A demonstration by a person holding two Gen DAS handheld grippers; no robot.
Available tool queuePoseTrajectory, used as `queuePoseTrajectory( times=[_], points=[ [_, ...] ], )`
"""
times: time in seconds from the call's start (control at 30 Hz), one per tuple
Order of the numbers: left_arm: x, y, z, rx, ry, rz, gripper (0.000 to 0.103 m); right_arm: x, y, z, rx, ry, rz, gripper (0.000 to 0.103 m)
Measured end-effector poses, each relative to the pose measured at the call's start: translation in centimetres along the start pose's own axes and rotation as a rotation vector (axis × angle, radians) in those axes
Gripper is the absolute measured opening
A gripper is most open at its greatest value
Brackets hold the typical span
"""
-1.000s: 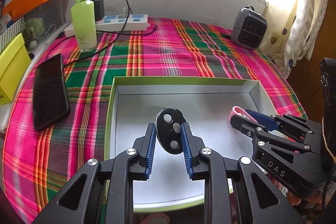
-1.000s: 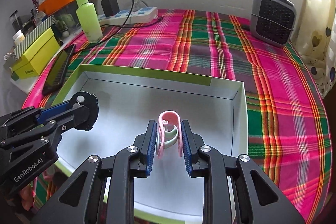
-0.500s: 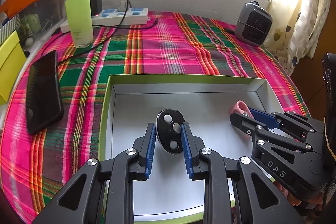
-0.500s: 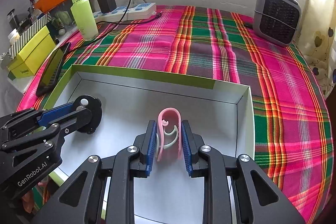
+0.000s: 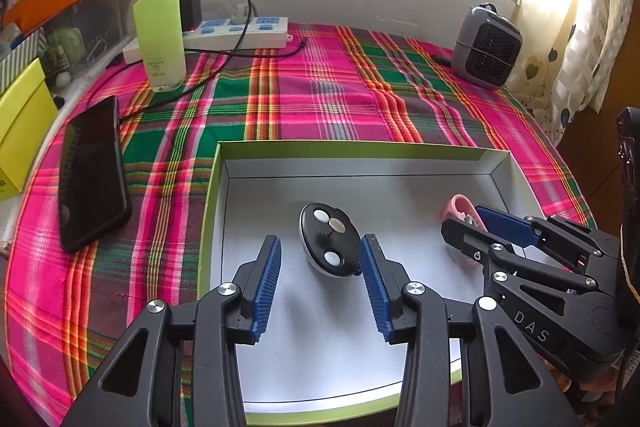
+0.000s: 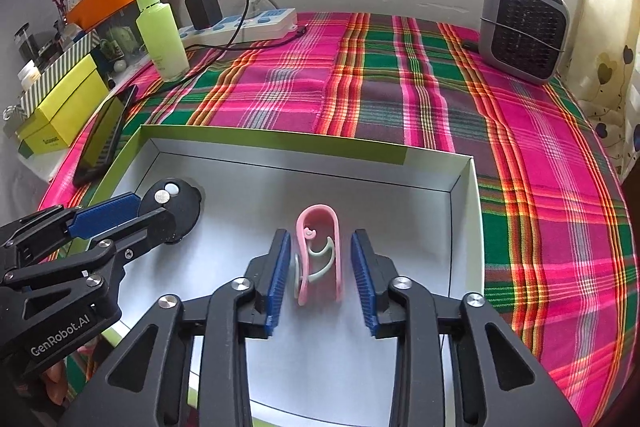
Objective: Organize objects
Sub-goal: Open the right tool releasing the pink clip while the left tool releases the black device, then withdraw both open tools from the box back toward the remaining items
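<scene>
- Black disc [image 5: 330, 245] w/ 3 pale dots is lying in white tray [image 5: 360, 167]; left gripper [image 5: 320, 259], marked "GenRobot.AI", is gaping around it, not clamping.
- Pink clip [image 6: 318, 251] is sitting in tray between right gripper [image 6: 320, 259] pads, spread apart; "DAS" is showing on it.

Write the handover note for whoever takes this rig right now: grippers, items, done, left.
Left gripper: open, jaws either side of the black disc, not clamping it.
Right gripper: open around the pink clip, small gaps both sides.
Both items lie on the floor of the white box.
Done: disc and clip are in the box.
Left: probably back both grippers out; phone and green bottle are outside the box.
</scene>
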State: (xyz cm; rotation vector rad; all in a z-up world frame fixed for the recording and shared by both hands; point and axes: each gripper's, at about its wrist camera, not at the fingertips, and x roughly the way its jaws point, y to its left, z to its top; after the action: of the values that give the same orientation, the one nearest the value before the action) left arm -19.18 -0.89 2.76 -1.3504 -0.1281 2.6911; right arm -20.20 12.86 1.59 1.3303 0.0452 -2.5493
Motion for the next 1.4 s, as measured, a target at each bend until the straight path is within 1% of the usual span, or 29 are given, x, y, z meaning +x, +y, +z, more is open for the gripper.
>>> queuePoseTrajectory(
  times=[0.17, 0.27, 0.57, 0.67, 1.03, 1.13, 1.23, 1.4],
  points=[
    [-0.7, -0.1, -0.2, 0.005, -0.013, 0.001, 0.043, -0.7, 0.0, -0.2, 0.004, -0.018, -0.003, 0.044],
    [-1.3, -0.2, -0.4, 0.006, -0.020, 0.000, 0.044, -1.3, -0.1, -0.4, 0.008, -0.028, -0.005, 0.045],
    [-3.4, -0.1, -1.5, 0.001, -0.053, 0.001, 0.046, -3.2, -0.1, -1.4, 0.027, -0.057, -0.014, 0.045],
    [-4.3, -0.1, -2.1, 0.007, -0.071, 0.021, 0.046, -4.0, -0.1, -1.9, 0.032, -0.067, -0.016, 0.045],
    [-6.7, 0.7, -4.2, -0.016, -0.096, -0.001, 0.047, -7.1, 0.1, -4.1, 0.044, -0.118, -0.036, 0.045],
    [-7.5, 1.0, -4.8, -0.022, -0.108, 0.001, 0.047, -7.9, -0.2, -4.9, 0.064, -0.126, -0.022, 0.045],
    [-8.4, 1.7, -5.4, -0.038, -0.123, -0.013, 0.047, -8.6, -0.4, -5.7, 0.066, -0.129, -0.027, 0.045],
    [-9.1, 2.6, -6.5, -0.059, -0.125, -0.009, 0.047, -9.7, -1.0, -7.0, 0.079, -0.146, -0.037, 0.045]
  ],
)
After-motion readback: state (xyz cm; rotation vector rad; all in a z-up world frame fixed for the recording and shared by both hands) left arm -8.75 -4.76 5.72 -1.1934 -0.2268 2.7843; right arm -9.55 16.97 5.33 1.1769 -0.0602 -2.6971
